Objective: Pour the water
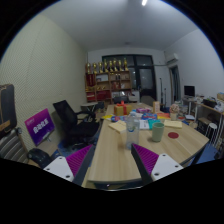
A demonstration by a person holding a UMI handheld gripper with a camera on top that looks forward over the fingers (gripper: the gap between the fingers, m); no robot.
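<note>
My gripper (112, 162) is held above the near end of a long wooden table (108, 165); its two fingers with purple pads (80, 160) stand wide apart, and only bare tabletop lies between them. Well beyond the fingers, around the middle of the table, stand a green cup (157, 130) and a clear bottle-like thing (131, 121). Several other small containers are clustered there, too small to tell apart. A pale sheet (117, 126) lies to the left of them.
Black office chairs (72, 122) stand left of the table, next to a purple sign (41, 125). At the back wall is a shelf (107, 80) with red and orange boxes. More desks and chairs (205, 115) stand to the right.
</note>
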